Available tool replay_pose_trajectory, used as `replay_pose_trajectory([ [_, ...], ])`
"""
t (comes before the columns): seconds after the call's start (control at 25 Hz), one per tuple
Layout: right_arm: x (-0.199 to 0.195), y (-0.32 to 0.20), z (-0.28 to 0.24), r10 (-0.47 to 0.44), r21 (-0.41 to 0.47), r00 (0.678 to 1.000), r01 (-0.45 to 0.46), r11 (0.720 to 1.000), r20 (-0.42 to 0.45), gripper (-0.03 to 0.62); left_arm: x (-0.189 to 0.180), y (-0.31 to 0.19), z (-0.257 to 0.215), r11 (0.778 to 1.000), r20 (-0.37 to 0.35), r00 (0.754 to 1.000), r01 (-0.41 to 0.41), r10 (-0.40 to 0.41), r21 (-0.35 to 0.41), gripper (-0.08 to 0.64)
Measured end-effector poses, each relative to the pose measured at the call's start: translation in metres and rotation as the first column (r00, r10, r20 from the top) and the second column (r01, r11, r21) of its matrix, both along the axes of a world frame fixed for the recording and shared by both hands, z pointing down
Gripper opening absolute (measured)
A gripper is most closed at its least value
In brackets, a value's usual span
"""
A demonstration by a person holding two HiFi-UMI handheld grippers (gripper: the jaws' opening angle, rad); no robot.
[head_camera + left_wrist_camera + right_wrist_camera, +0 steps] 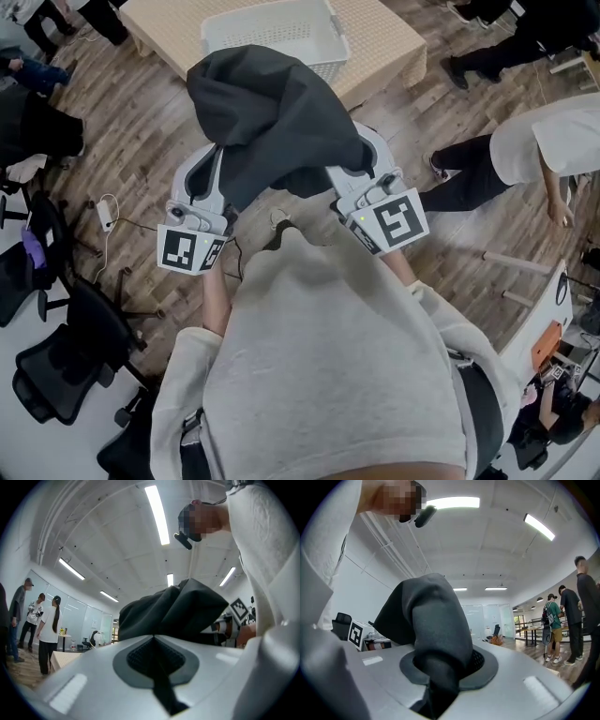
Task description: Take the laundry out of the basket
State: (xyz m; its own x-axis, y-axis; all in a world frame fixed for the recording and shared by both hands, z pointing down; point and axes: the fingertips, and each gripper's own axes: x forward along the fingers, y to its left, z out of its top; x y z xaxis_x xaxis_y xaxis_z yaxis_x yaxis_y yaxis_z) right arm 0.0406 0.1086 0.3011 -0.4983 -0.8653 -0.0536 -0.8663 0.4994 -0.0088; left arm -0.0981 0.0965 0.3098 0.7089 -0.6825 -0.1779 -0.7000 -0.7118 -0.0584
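Note:
A dark grey garment [272,117] hangs bunched between my two grippers, held up over the wooden floor in front of the person. My left gripper [217,167] is shut on its left part; in the left gripper view the cloth [178,611] rises out of the closed jaws of the left gripper [154,638]. My right gripper [349,161] is shut on the right part, where a thick fold of the garment [433,620] fills the right gripper [442,663]. The white laundry basket [281,28] stands on a beige table [394,52] beyond the garment; its inside shows no laundry.
Black office chairs [66,347] stand at the left, near a power strip with cable [105,216] on the floor. A person in a white top [544,141] bends at the right. Other people stand around the table and at the top left.

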Motion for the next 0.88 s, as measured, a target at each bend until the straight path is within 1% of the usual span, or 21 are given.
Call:
replay_pose_trajectory([
  [0.16, 0.015, 0.050, 0.008, -0.022, -0.009, 1.000, 0.023, 1.000, 0.010, 0.095, 0.024, 0.053, 0.005, 1.000, 0.015, 1.000, 0.005, -0.005, -0.013, 0.006],
  [0.28, 0.021, 0.085, 0.016, -0.037, -0.016, 0.999, 0.037, 0.999, 0.013, 0.095, 0.031, 0.091, 0.014, 0.999, 0.024, 1.000, 0.011, -0.011, -0.034, 0.006],
  [0.44, 0.031, 0.125, 0.023, -0.044, -0.022, 0.999, 0.044, 0.999, -0.005, 0.095, 0.044, 0.133, 0.022, 0.998, 0.029, 0.999, 0.017, -0.015, -0.060, 0.006],
  [0.64, 0.037, 0.156, 0.016, -0.038, -0.016, 0.999, 0.039, 0.999, 0.016, 0.095, 0.053, 0.163, 0.011, 0.999, 0.028, 1.000, 0.009, -0.008, -0.042, 0.006],
  [0.88, 0.025, 0.177, 0.004, -0.031, 0.001, 0.999, 0.031, 1.000, 0.020, 0.095, 0.042, 0.181, -0.003, 1.000, 0.028, 1.000, -0.011, 0.011, -0.016, 0.006],
])
